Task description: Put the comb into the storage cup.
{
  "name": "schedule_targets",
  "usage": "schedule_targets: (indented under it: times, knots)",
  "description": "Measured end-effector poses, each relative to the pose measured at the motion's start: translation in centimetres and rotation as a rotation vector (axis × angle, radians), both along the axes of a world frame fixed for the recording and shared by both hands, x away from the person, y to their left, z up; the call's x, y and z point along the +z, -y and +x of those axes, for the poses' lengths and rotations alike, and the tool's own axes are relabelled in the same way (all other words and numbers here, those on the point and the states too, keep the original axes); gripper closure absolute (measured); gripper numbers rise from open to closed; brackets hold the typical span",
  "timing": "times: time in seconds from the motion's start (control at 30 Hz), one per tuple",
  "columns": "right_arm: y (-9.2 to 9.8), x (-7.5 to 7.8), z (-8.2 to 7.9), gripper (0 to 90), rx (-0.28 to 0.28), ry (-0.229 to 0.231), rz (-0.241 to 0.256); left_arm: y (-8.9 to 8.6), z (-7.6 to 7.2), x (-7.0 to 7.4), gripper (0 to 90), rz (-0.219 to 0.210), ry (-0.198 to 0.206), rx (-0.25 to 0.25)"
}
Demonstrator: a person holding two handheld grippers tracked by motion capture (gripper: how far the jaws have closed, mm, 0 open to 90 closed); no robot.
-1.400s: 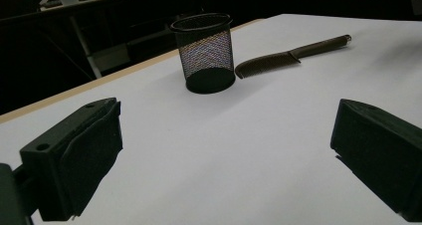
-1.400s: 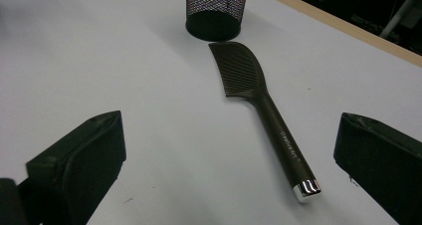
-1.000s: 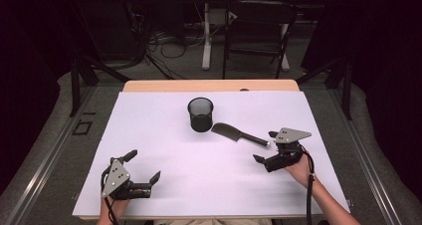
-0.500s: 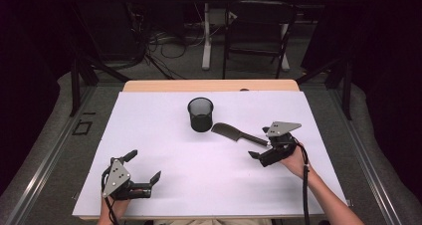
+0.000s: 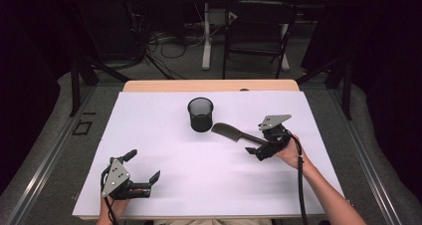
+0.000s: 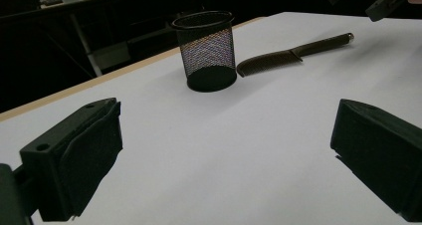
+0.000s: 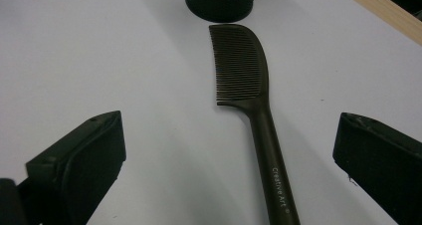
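right gripper jaws spread wide, straddling the handle end of the dark comb that lies flat on the white table just beside the mesh cup, left gripper also released, empty, near front-left edge.

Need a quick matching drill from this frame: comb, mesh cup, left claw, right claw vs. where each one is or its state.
Things:
1. comb
2. mesh cup
3. left claw
4. right claw

States:
A. upright, mid-table
B. open, over the comb's handle
C. lying flat beside the cup
D. open, near the table's front edge, away from both things

Pairs: 1-C, 2-A, 3-D, 4-B
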State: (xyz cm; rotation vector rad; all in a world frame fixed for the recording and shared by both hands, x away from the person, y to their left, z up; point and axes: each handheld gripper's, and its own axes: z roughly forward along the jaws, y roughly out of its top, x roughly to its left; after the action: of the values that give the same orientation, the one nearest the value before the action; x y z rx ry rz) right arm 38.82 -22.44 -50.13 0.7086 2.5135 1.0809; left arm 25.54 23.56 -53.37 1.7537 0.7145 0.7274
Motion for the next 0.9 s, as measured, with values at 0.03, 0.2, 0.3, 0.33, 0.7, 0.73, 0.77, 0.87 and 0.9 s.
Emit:
schedule_targets:
  times: [0.03, 0.2, 0.3, 0.33, 0.7, 0.73, 0.77, 0.87, 0.9]
  knots:
    - [0.0, 0.1, 0.1, 0.0, -0.003, -0.005, -0.001, 0.0, 0.0, 0.0, 0.0, 0.002, 0.001, 0.001]
    - [-0.2, 0.2, 0.9, 0.0, 0.005, -0.021, -0.026, 0.0, 0.0, 0.0, 0.0, 0.002, -0.002, 0.001]
    - [-0.4, 0.3, 1.3, 0.0, 0.007, -0.036, -0.043, 0.0, 0.0, 0.0, 0.0, -0.001, 0.000, 0.003]
    - [-0.4, 0.3, 1.5, 0.0, 0.011, -0.040, -0.051, 0.0, 0.0, 0.0, 0.0, -0.002, 0.000, 0.004]
    - [-1.1, 0.3, 3.1, 0.0, 0.019, -0.075, -0.119, 0.0, 0.0, -0.1, 0.0, 0.004, -0.002, 0.002]
    - [-1.2, 0.4, 3.1, 0.0, 0.014, -0.083, -0.123, 0.0, 0.0, -0.1, 0.0, 0.003, -0.002, 0.003]
    - [-1.3, 0.4, 3.3, 0.0, 0.019, -0.079, -0.136, 0.0, 0.0, -0.1, 0.0, 0.001, -0.003, 0.003]
    - [-1.6, 0.4, 3.7, 0.0, 0.019, -0.087, -0.156, 0.0, 0.1, -0.1, 0.0, 0.001, -0.004, -0.003]
    - [-1.7, 0.4, 3.9, 0.0, 0.022, -0.089, -0.167, 0.0, 0.2, -0.1, 0.0, 0.001, -0.005, -0.003]
